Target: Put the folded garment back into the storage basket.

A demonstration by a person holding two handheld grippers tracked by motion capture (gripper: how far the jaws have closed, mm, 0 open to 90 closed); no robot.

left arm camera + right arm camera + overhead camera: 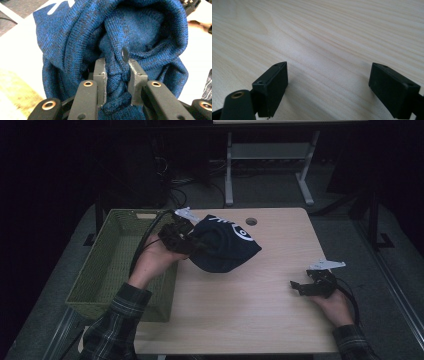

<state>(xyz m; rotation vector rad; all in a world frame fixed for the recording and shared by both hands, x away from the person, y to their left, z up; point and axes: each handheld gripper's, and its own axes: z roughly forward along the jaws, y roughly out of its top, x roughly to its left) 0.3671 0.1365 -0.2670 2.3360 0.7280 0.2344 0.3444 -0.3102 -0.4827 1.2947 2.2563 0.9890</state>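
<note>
A dark blue knit beanie [222,247] with a white emblem hangs above the left part of the wooden table [250,310], close to the basket. My left gripper [192,245] is shut on a bunched fold of its edge. In the left gripper view the blue knit [82,37] bulges up between the two pads [100,75], pinched tight. My right gripper [296,286] rests low on the table at the right, held by a hand. Its jaws stand wide apart over bare wood [324,50], with nothing between them.
A green woven basket [92,280] stands along the table's left side, under my left forearm in its plaid sleeve. A round cable hole [251,221] sits near the table's far edge. Beyond the table are desk legs and cables on a dark floor.
</note>
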